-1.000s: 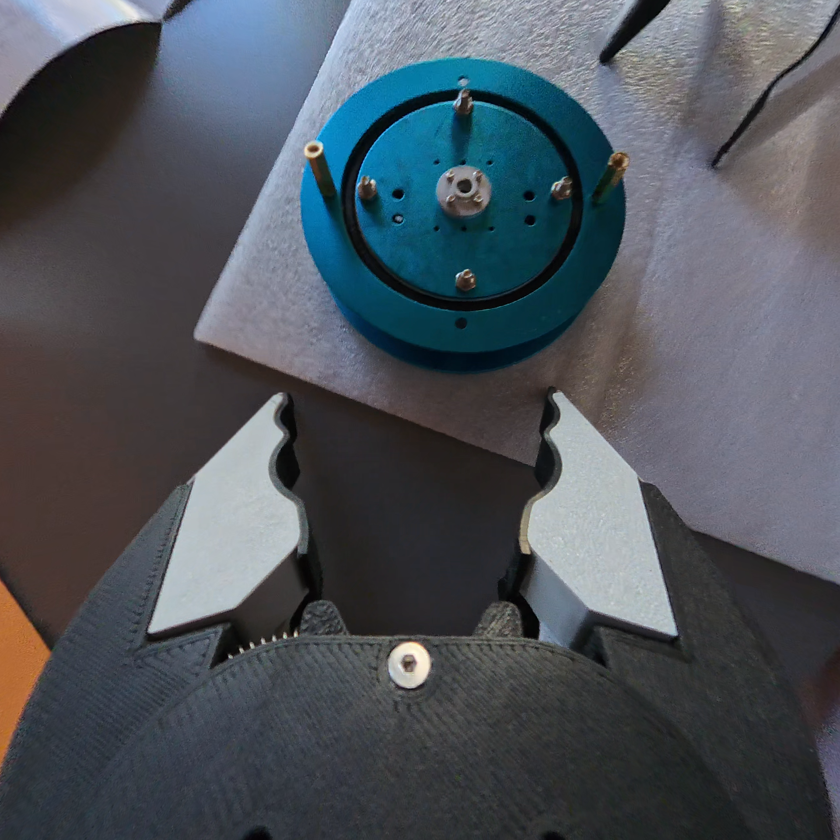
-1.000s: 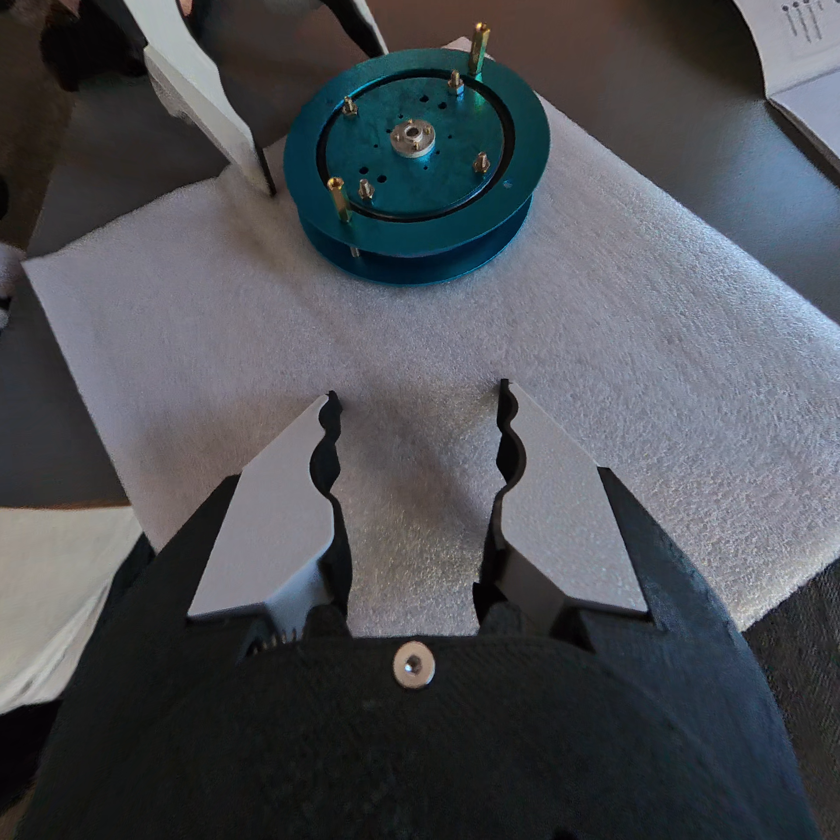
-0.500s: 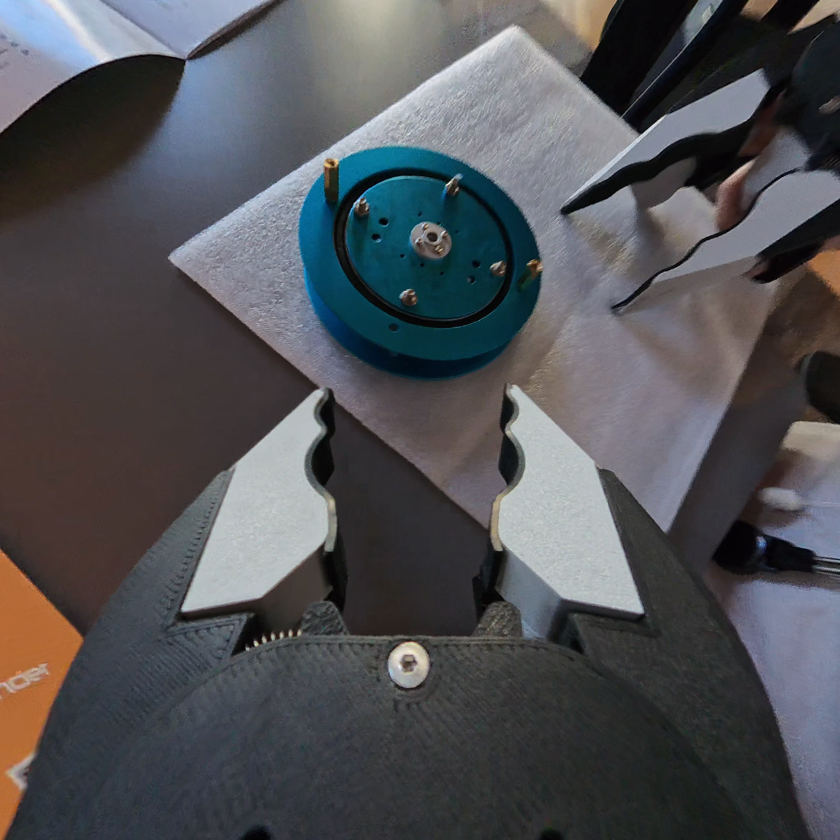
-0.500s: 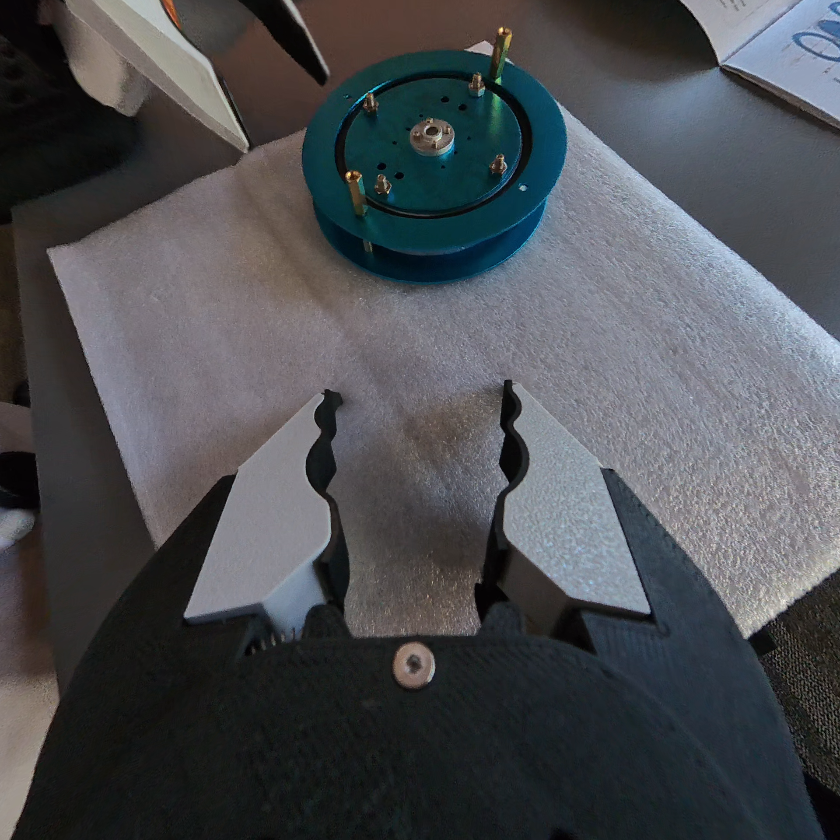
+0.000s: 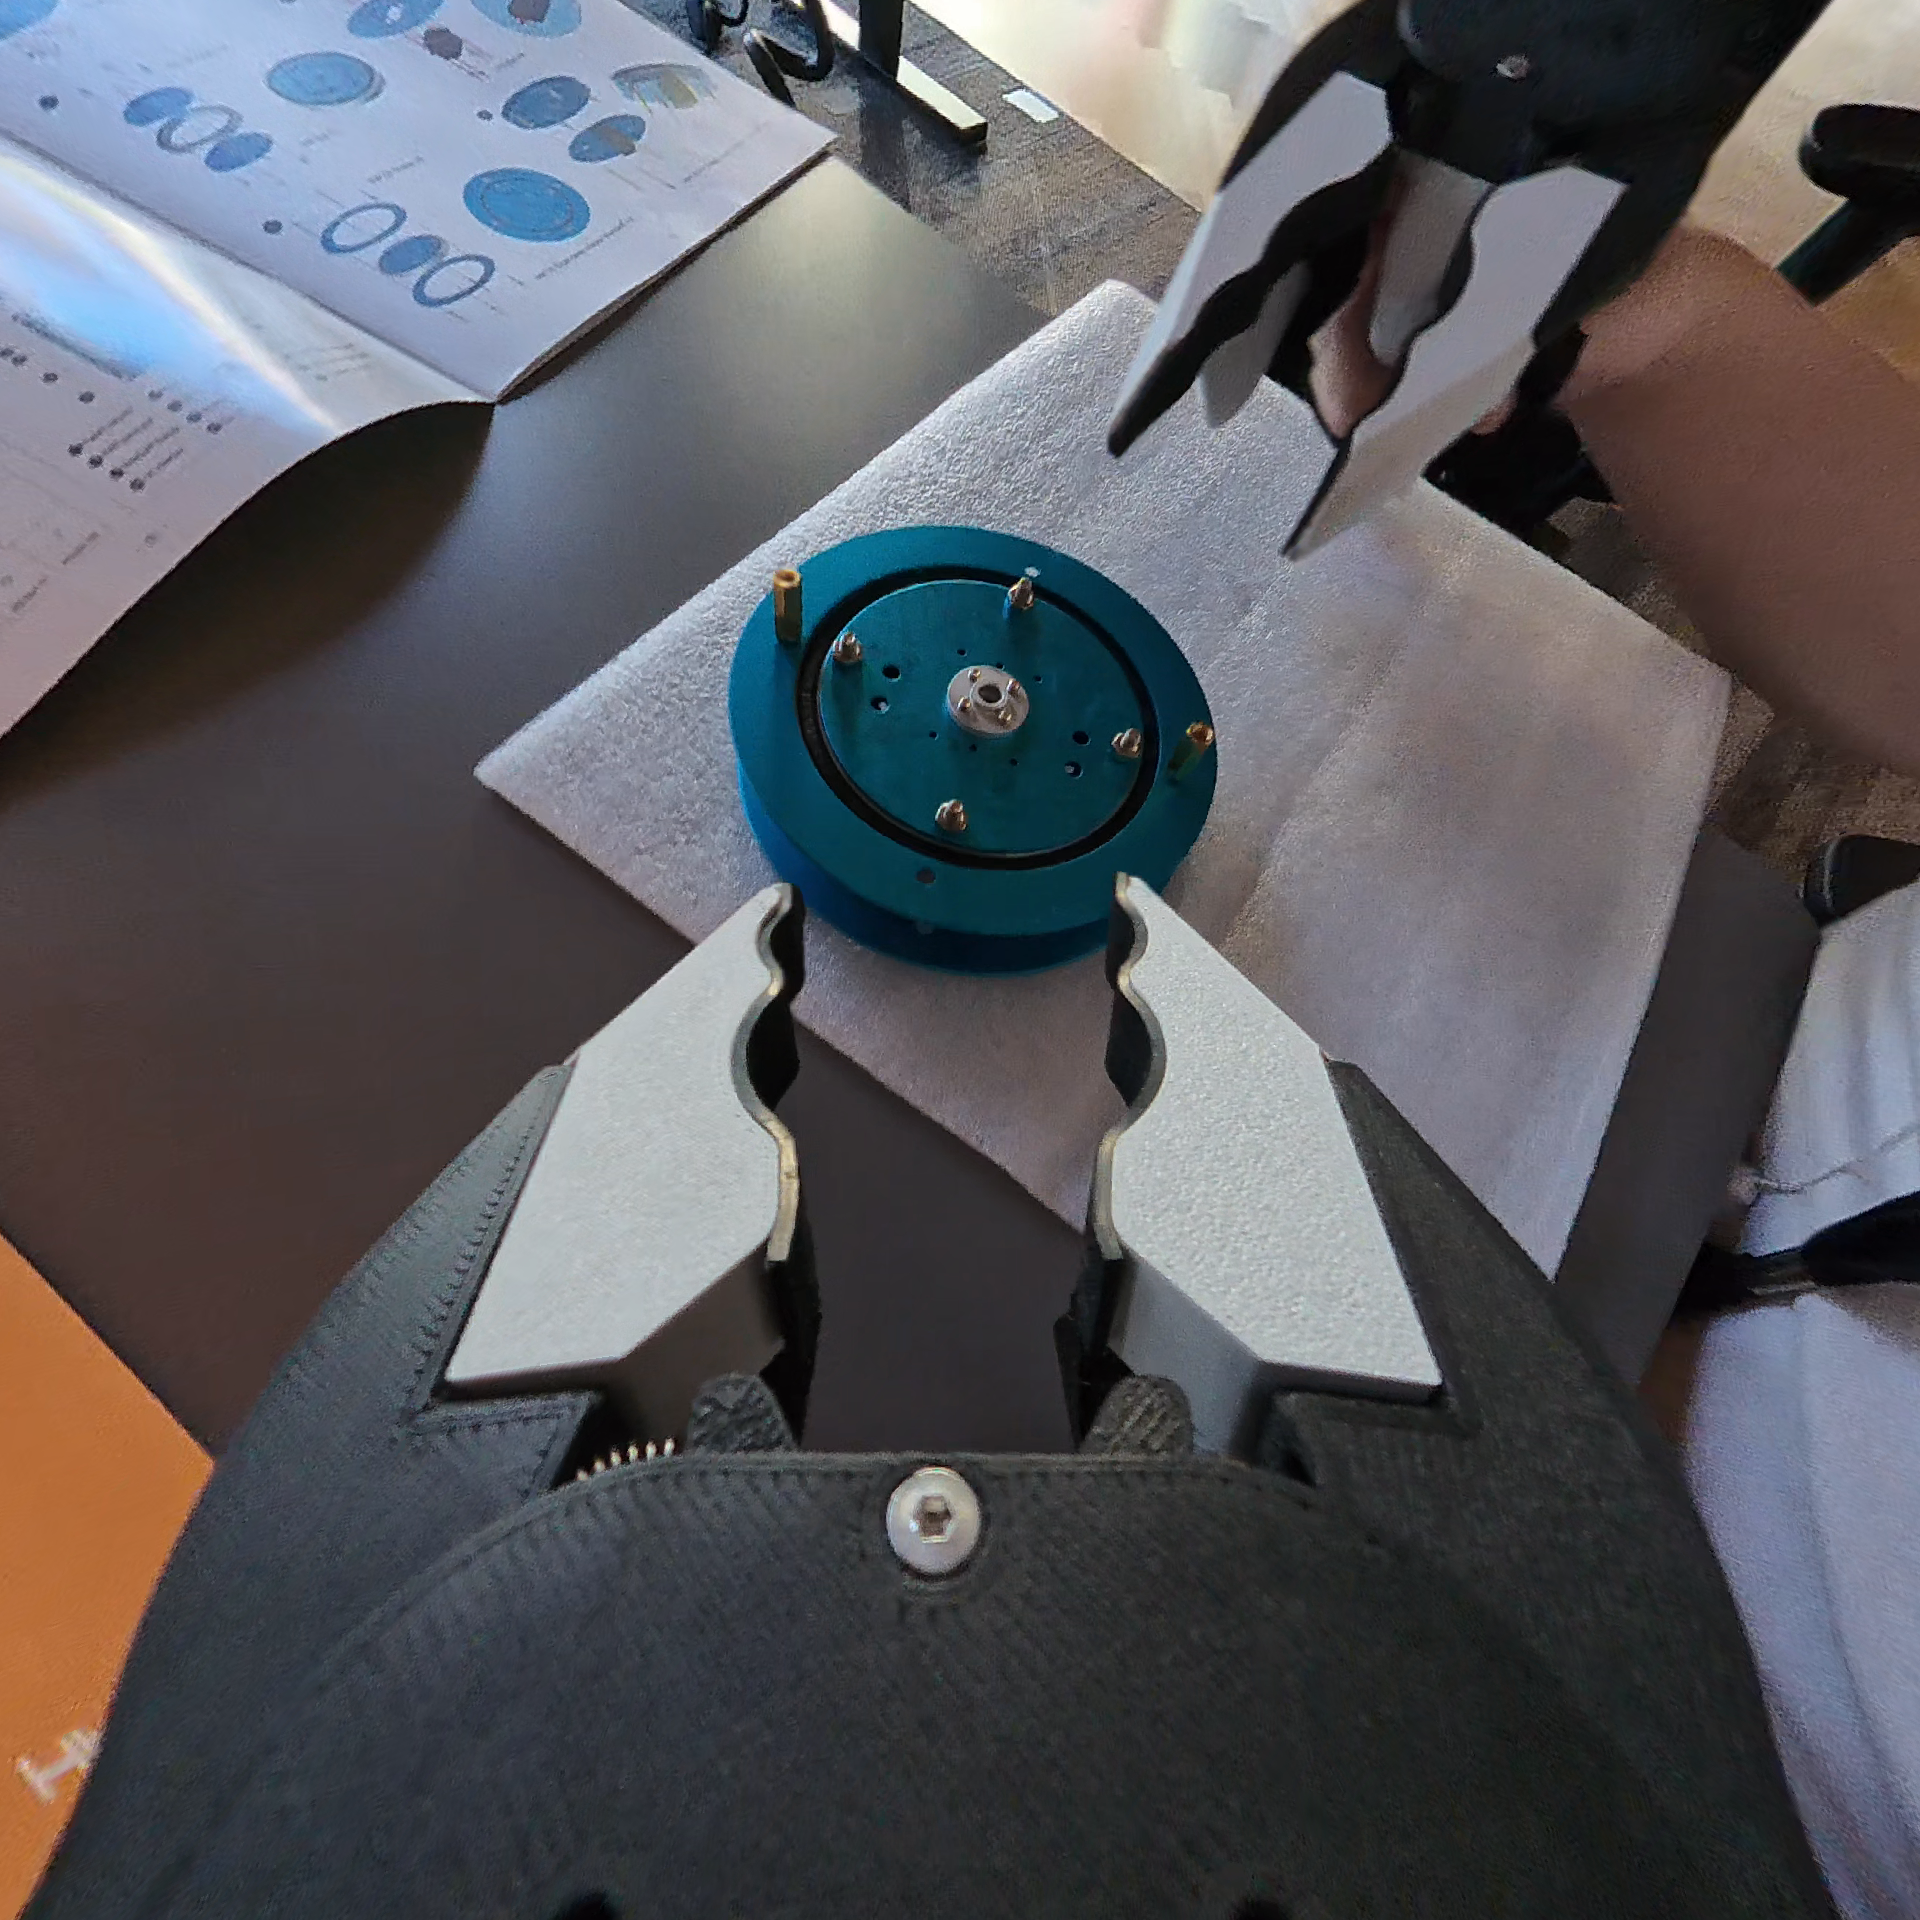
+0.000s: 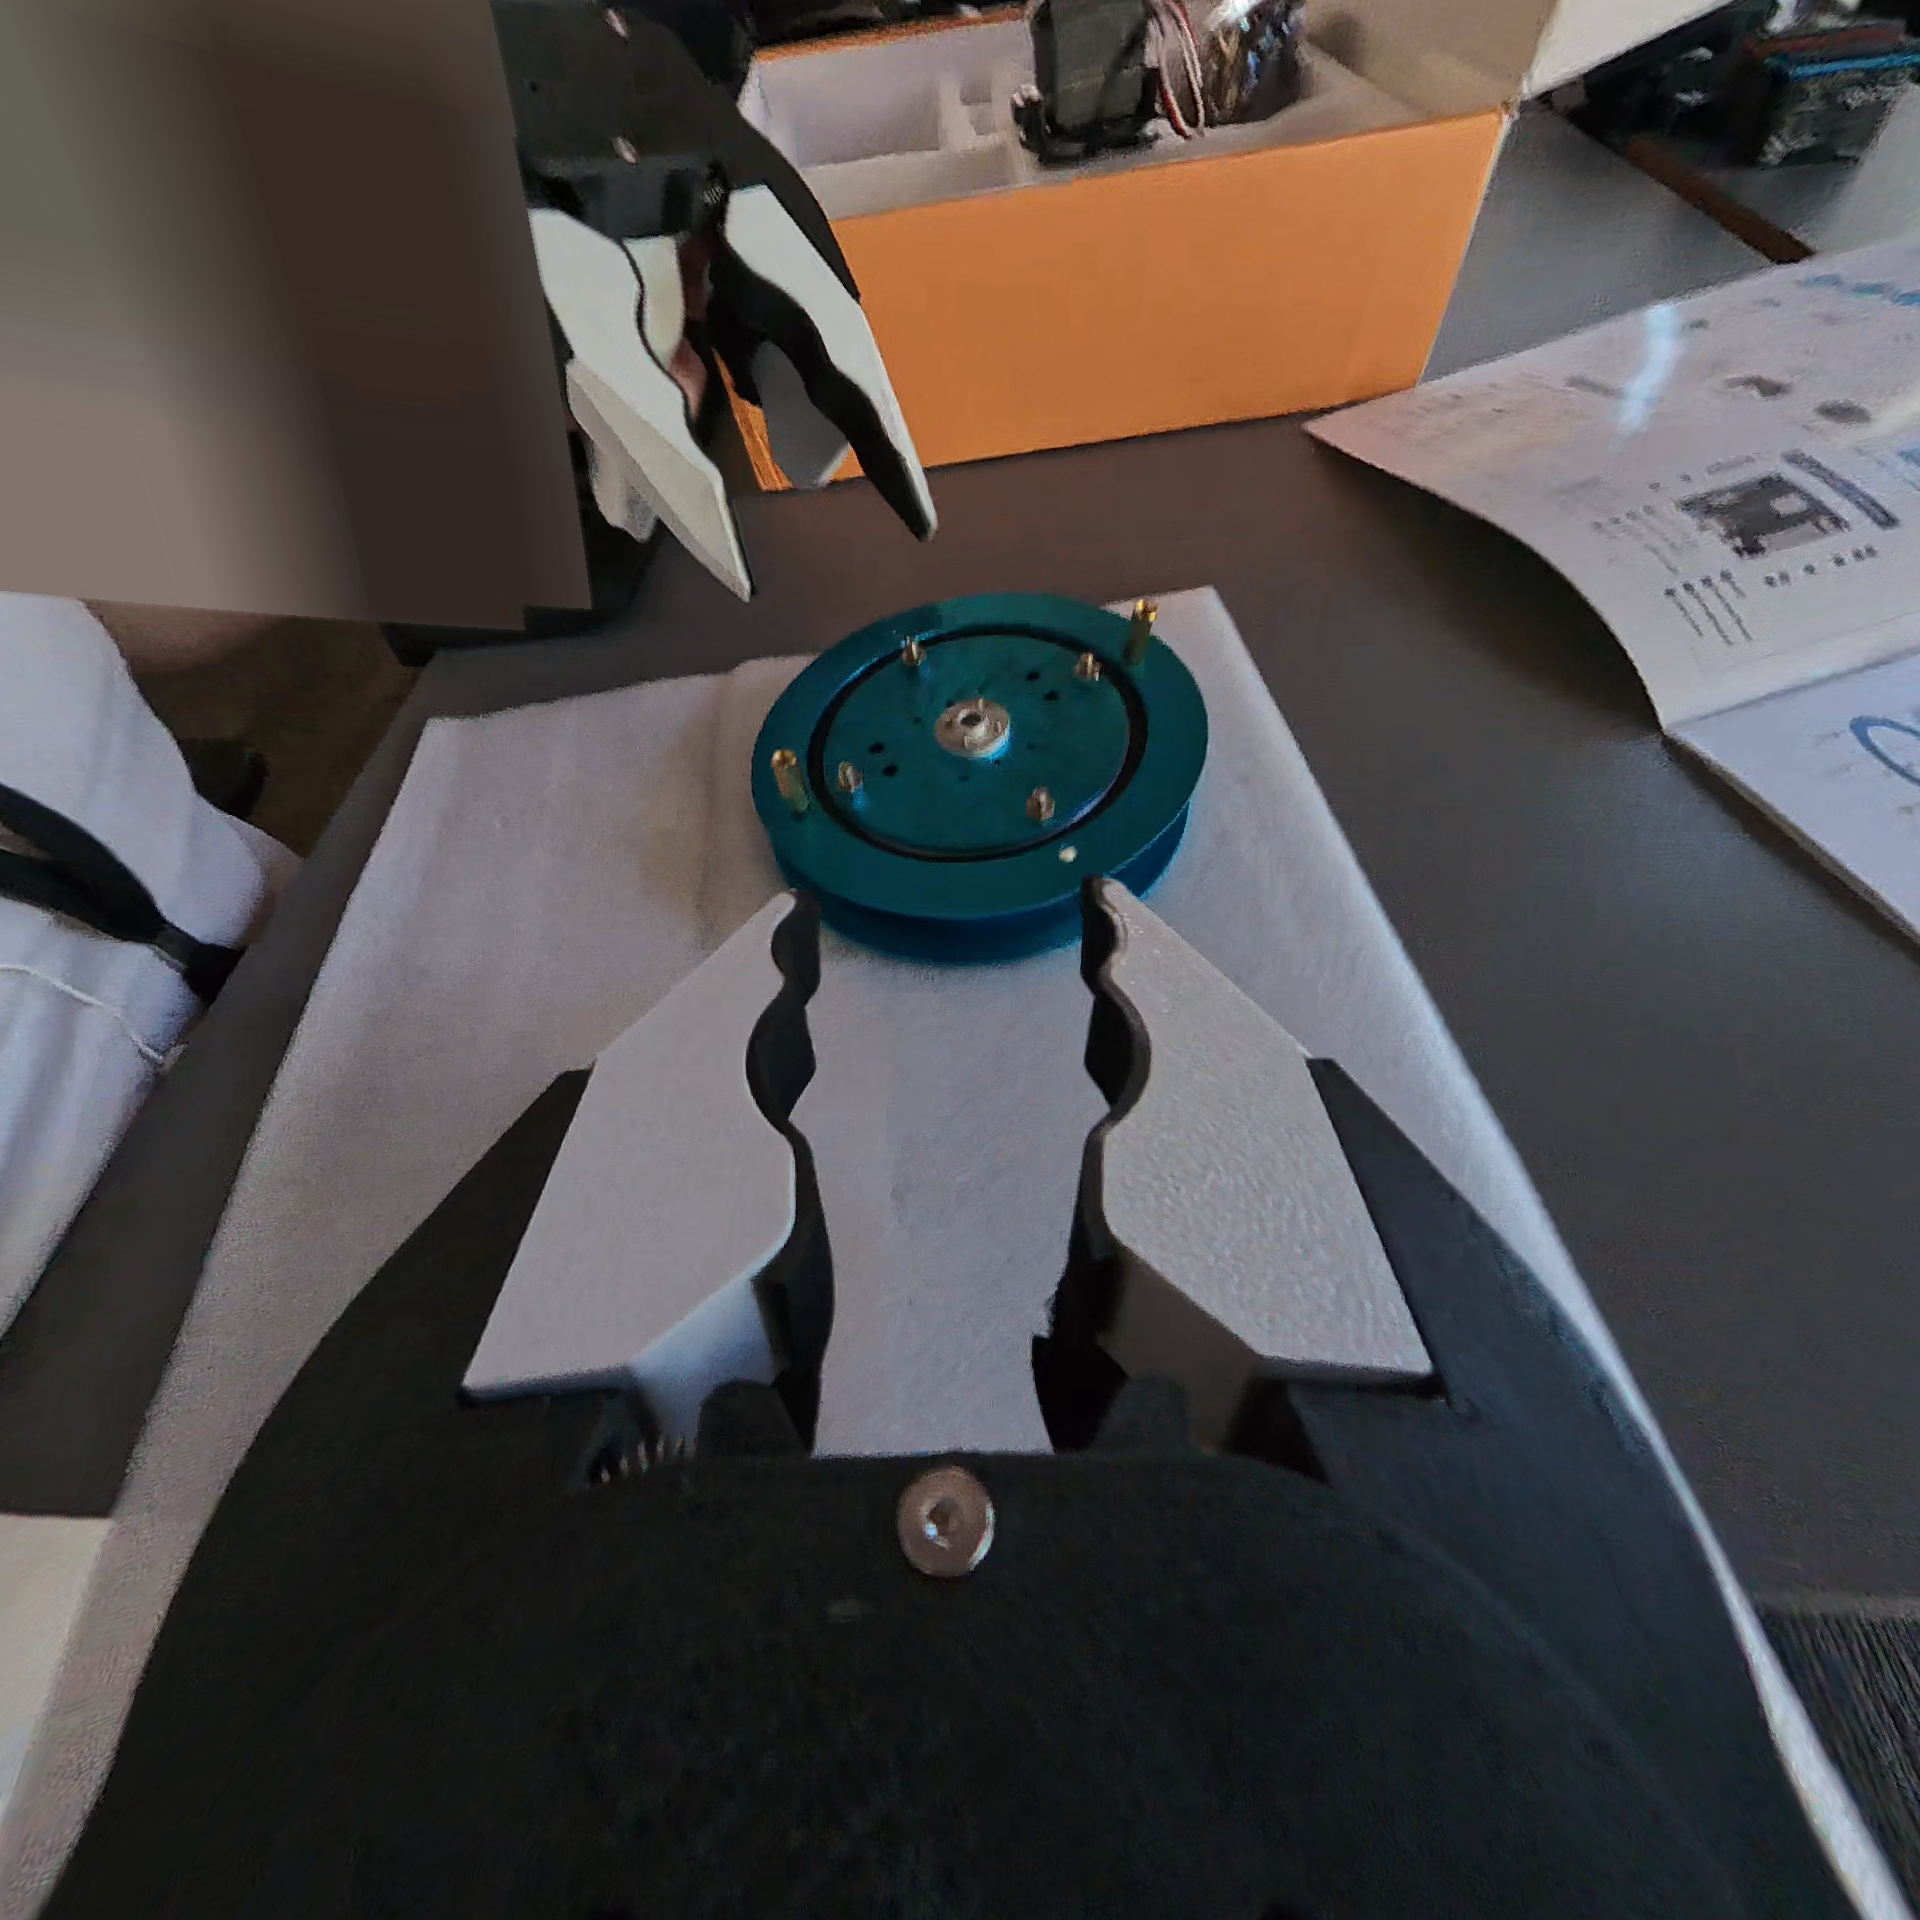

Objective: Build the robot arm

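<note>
Blue disc [image 5: 977,769] on foam sheet [image 5: 1403,831] | ahead of both open tools [image 5: 951,904] [image 6: 945,899]

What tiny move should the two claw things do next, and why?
Probably lower the left tool toward the round blue metal disc. Both tools are open and empty, the right tool too, and the disc sits untouched on the white foam sheet.

Office workbench: parts box [image 6: 1143,260], assembly booklet [image 5: 312,208] (open), chair [image 5: 1860,197].
</note>
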`<state>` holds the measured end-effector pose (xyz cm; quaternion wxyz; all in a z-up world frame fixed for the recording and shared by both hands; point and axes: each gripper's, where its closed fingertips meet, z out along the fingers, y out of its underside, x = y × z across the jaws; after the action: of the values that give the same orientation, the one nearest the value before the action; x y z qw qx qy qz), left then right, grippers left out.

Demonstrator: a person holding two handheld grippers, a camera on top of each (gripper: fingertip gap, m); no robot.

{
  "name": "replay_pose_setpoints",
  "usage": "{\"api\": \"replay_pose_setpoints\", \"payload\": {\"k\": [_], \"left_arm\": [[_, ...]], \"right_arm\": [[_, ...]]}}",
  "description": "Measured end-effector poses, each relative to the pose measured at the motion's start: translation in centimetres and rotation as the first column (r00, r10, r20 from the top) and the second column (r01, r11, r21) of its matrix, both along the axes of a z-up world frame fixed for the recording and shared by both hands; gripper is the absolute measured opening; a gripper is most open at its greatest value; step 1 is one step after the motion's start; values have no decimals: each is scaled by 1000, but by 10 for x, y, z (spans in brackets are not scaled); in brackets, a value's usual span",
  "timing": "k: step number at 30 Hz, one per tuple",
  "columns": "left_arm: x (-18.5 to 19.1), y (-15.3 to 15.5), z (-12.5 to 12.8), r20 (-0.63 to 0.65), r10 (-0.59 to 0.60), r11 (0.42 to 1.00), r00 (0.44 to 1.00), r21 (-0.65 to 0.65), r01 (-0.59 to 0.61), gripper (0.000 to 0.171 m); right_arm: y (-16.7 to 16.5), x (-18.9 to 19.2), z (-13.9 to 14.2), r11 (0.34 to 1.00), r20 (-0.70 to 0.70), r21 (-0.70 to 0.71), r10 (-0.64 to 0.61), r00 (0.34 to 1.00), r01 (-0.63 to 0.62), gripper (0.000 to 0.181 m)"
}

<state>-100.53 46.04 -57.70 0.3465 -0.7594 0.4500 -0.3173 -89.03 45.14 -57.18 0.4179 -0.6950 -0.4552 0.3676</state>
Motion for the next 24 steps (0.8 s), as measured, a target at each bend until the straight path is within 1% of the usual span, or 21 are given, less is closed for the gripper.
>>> {"api": "replay_pose_setpoints", "payload": {"k": [4,6,10,11,13,15,17,20,24], "left_arm": [[12,-4,5,-1,-41,999,999,10,41,53],[19,-9,8,3,-57,998,998,12,57,51],[35,-23,8,26,-85,996,996,20,84,44],[39,-26,7,34,-92,996,995,18,91,44],[44,-31,2,28,-104,994,994,18,104,44],[46,-29,-2,23,-92,995,995,44,91,43],[50,-33,-2,45,-107,994,993,34,105,41],[51,-34,-6,28,-114,993,993,38,113,39],[57,-36,0,66,-117,993,991,43,114,34]], "right_arm": [[7,-13,6,996,-44,-1,88,995,-88,37],[-1,-25,10,988,-68,0,156,985,-156,31],[-21,-48,24,970,-122,38,245,962,-242,19],[-24,-53,24,966,-118,40,258,959,-255,16],[-26,-59,17,961,-66,34,275,959,-274,17],[-24,-63,9,958,-29,38,285,958,-284,15],[-26,-65,4,948,-20,2,317,948,-317,10],[-28,-65,-3,941,24,-13,339,940,-339,10],[-28,-64,-4,937,29,-11,350,936,-350,12]]}}
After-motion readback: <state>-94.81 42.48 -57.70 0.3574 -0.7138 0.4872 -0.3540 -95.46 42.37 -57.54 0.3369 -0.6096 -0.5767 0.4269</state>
